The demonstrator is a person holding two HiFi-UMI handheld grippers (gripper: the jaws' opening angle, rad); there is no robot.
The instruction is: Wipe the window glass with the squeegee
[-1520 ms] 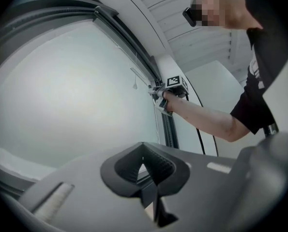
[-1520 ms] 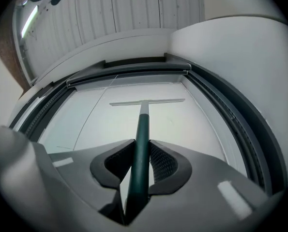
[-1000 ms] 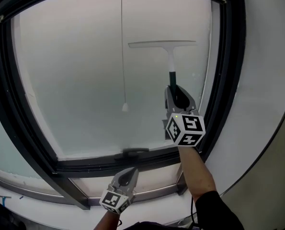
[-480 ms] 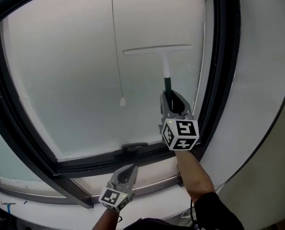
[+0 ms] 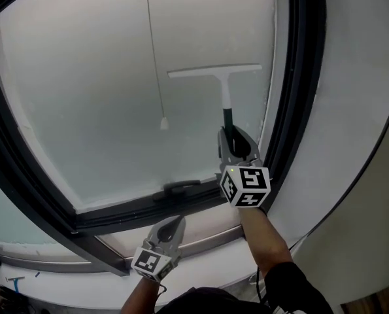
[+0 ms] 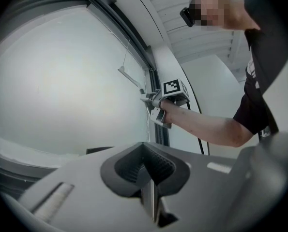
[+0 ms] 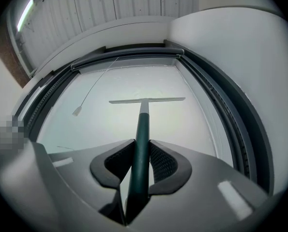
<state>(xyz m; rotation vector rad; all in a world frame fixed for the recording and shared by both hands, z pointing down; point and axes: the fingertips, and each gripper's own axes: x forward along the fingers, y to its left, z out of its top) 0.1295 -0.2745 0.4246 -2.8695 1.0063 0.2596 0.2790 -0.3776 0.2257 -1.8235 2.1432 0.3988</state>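
Note:
A squeegee (image 5: 221, 84) with a white blade and a dark green handle (image 7: 142, 144) rests against the frosted window glass (image 5: 102, 97), its blade level near the pane's right side. My right gripper (image 5: 231, 144) is shut on the squeegee's handle just below the glass's lower right part. The blade (image 7: 147, 100) shows straight ahead in the right gripper view. My left gripper (image 5: 169, 230) hangs low by the sill, shut with nothing in it, and its view shows the right gripper (image 6: 151, 100) from the side.
A thin pull cord with a small white weight (image 5: 162, 124) hangs over the middle of the glass. A dark window frame (image 5: 297, 97) runs down the right side, and a black handle (image 5: 181, 187) sits on the bottom rail. A white wall (image 5: 357, 77) lies to the right.
The squeegee and my right gripper have slid down the glass a little, and the view has shifted so the window sits higher and more to the left. My left gripper stays low.

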